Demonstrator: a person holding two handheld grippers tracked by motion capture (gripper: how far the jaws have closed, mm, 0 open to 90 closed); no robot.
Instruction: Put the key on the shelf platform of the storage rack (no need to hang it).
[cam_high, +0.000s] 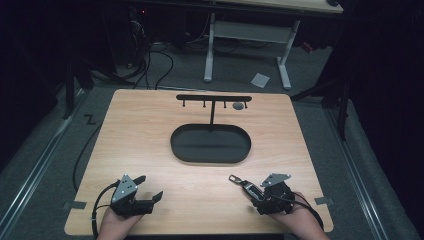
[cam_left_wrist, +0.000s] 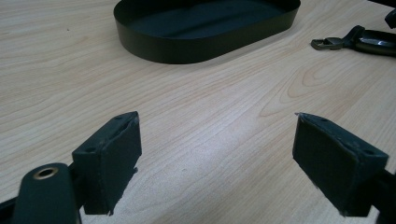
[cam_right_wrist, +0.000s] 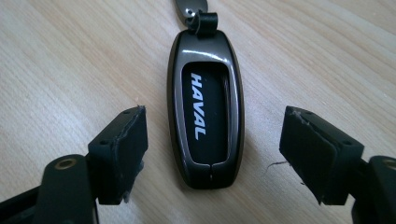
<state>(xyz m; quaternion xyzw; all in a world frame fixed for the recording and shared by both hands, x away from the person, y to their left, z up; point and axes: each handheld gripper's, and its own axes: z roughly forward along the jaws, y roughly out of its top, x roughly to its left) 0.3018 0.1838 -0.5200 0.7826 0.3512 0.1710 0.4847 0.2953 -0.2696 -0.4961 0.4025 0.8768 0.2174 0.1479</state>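
both hands sit at the near edge of the wooden surface (cam_high: 150, 125), one gripper in each. left gripper (cam_high: 148, 188) rests low on the surface at the near left, jaws spread wide with only bare wood between them in the left gripper view. right gripper (cam_high: 248, 192) is at the near right, jaws also spread apart, released, not touching anything. car key fob (cam_right_wrist: 205, 109) lies flat on the surface between the right gripper's jaws, a gap on each side, white "haval" lettering on its black face, dark glossy frame around it. small metal clip (cam_high: 234, 178) hangs off the fob's far end, pointing toward the middle of the surface. black oval tray (cam_high: 210, 143) sits in the centre of the surface, well apart from both grippers. thin black t-shaped hook rack (cam_high: 213, 98) stands behind the tray, with a small grey round thing (cam_high: 238, 106) just under its right end. grey carpet floor around the surface, white desk legs at the back.
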